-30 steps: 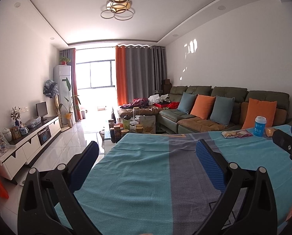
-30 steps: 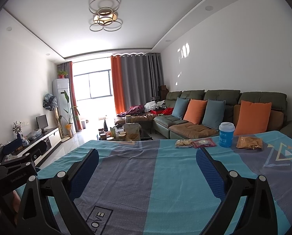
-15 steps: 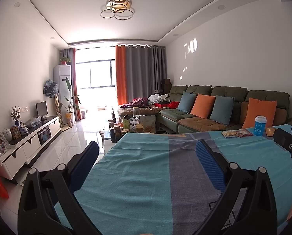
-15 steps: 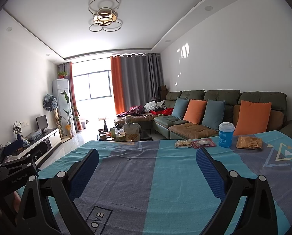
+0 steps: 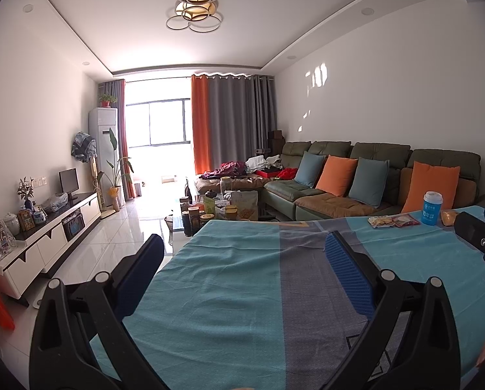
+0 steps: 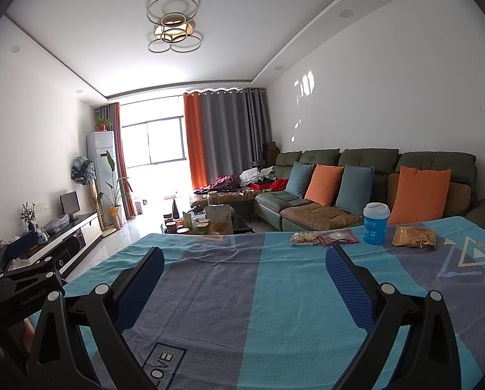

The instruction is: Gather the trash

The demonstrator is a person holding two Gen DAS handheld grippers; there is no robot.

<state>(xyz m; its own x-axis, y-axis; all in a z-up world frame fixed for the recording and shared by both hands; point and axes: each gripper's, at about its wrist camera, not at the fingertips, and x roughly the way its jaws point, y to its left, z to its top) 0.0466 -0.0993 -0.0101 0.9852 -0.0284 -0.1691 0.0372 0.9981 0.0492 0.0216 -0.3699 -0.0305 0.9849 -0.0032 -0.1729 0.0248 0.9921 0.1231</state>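
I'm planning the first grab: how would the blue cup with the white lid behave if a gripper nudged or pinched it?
The blue cup stands upright and taller than wide, so a high nudge would probably tip it. It looks like a disposable cup, likely light, and may crush under a hard pinch. Its round wall would let it roll once down.

The tabletop under its striped cloth lies bare ahead of both open pairs of fingers, giving a free run toward its far edge. At the far right stand the only obstacles: two flat snack packets touching each other, a blue cup just beside them, and a brown packet near the cup with a narrow gap between. The left gripper sits off the tabletop's left edge, well apart from these.
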